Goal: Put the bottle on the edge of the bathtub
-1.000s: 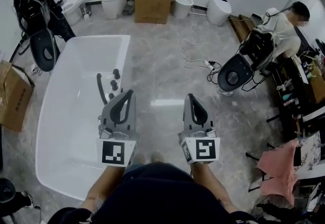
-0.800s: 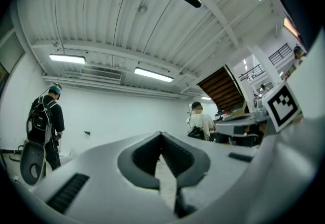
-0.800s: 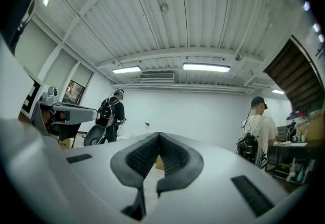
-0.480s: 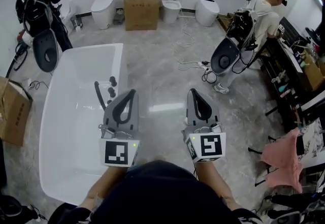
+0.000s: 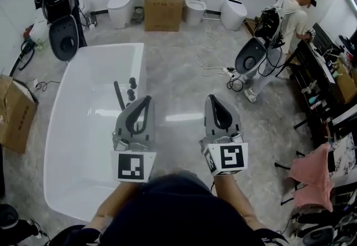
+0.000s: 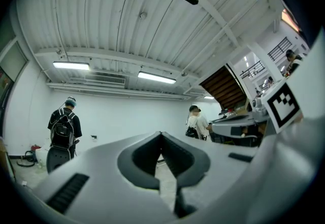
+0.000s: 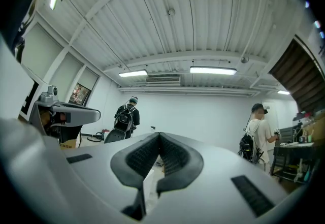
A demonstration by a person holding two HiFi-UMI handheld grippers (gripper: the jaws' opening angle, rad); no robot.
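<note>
Now | your left gripper (image 5: 146, 100) and right gripper (image 5: 210, 98): jaws together, empty | both beside the bathtub (image 5: 60, 86) | bottle: unseen (only black tap fittings (image 5: 132, 87) on its rim) | step unsettled, so sight the bottle before reaching.

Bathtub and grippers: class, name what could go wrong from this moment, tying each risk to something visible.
Both the left gripper and right gripper are shut and empty, and no bottle shows in any view, so placing may stall until one is found.
Dark tap fittings stand on the bathtub's near rim; a bottle set there could knock them or slip into the tub.
A white cable lies loose on the floor ahead, a possible trip hazard.
</note>
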